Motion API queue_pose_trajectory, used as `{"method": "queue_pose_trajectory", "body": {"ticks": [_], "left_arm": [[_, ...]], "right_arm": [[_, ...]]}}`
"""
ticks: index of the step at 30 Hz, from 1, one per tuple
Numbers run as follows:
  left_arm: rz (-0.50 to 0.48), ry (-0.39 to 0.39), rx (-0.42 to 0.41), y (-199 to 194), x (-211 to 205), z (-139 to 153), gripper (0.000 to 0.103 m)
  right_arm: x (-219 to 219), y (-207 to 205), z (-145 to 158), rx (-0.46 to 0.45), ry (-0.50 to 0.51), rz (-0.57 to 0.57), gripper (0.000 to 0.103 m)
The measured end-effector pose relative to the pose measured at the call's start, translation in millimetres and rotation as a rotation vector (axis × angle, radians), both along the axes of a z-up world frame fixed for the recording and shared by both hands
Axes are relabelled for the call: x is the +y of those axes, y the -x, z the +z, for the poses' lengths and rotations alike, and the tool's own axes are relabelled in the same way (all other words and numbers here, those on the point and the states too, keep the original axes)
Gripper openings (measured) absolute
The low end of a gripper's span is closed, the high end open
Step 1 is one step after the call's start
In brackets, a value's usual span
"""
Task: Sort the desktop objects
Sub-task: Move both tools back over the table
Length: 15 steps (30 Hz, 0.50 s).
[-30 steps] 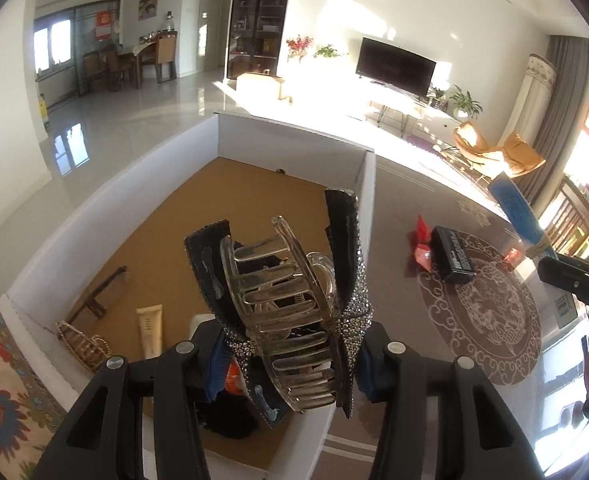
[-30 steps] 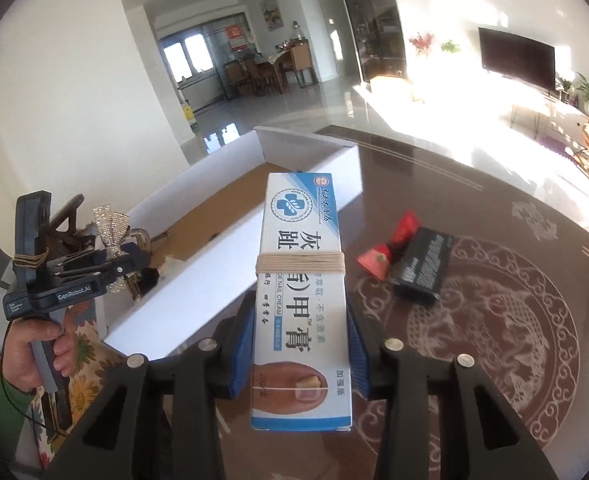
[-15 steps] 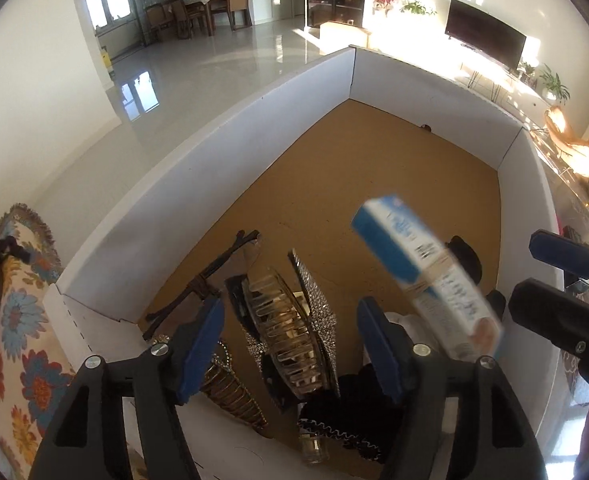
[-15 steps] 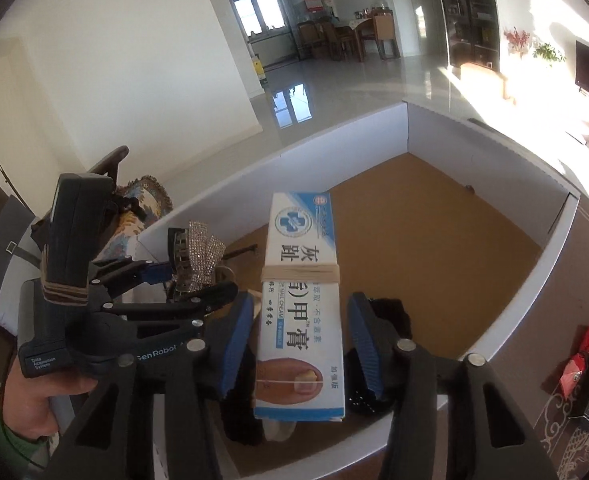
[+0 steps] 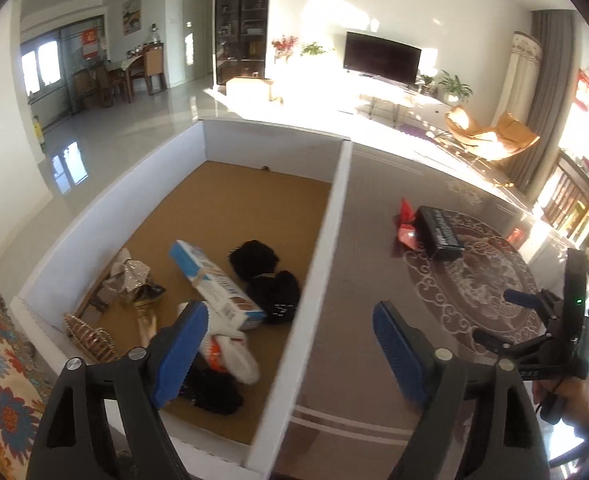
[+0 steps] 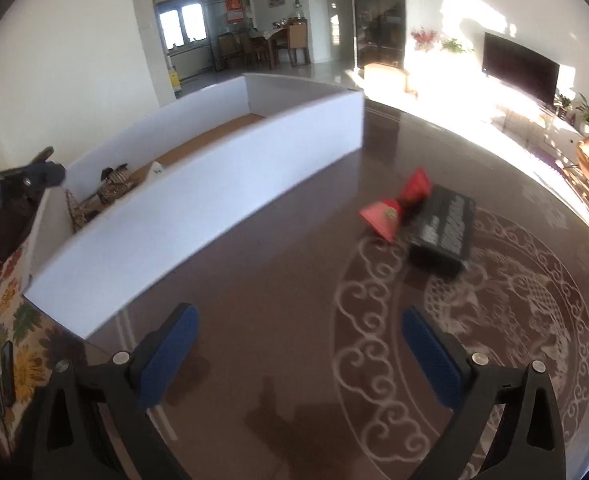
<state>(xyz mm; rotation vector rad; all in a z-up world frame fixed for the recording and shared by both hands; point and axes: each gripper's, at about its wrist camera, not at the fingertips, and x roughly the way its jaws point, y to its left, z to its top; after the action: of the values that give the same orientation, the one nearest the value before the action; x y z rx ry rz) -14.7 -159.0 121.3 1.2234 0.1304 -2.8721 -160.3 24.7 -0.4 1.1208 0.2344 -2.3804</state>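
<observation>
Nearest in the left wrist view, the left claw (image 5: 290, 344) stands wide with nothing between its blue pads; its jaws have just been opening. It hangs over the right wall of the shallow white-walled box with a brown cardboard floor (image 5: 336, 216). Inside the box, just past the left pad, lie a white tube with an orange mark (image 5: 230, 354), the blue-and-white cream carton (image 5: 214, 286), a glittery silver hair claw clip (image 5: 132, 280) and black fuzzy hair ties (image 5: 268, 276) (all loosely heaped at the near end).

The right claw (image 6: 298, 354) also gapes empty, its jaws having just been opening, above the dark brown patterned desk (image 6: 278, 288). Farther out on the desk, well apart from the box, a black rectangular case with white lettering (image 6: 442, 230) touches a red folded paper packet (image 6: 394, 210).
</observation>
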Motion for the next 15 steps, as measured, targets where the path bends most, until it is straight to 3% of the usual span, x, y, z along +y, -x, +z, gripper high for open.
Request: {"method": "queue_pose_trajectory", "body": {"ticks": [2,4,8,15], "left_arm": [[-0.071,-0.022,-0.009,2,39,-7,0.102],[-0.131,-0.041,-0.057,11,75,-25,0.102],[-0.138,0.015,-0.144,36,127,-77,0.102],[-0.052,0.049,-0.191,69,144,-138,0.102]], "right_arm": [[50,-9,-26,-0.02,-0.086,-0.099,0.102],[92,-17,-45,-0.043,-0.142,-0.193,0.102],[152,-30,-61,-0.076,-0.099,-0.326,0.103],[163,-36,-57,-0.062,-0.087,-0.374,0.103]]}}
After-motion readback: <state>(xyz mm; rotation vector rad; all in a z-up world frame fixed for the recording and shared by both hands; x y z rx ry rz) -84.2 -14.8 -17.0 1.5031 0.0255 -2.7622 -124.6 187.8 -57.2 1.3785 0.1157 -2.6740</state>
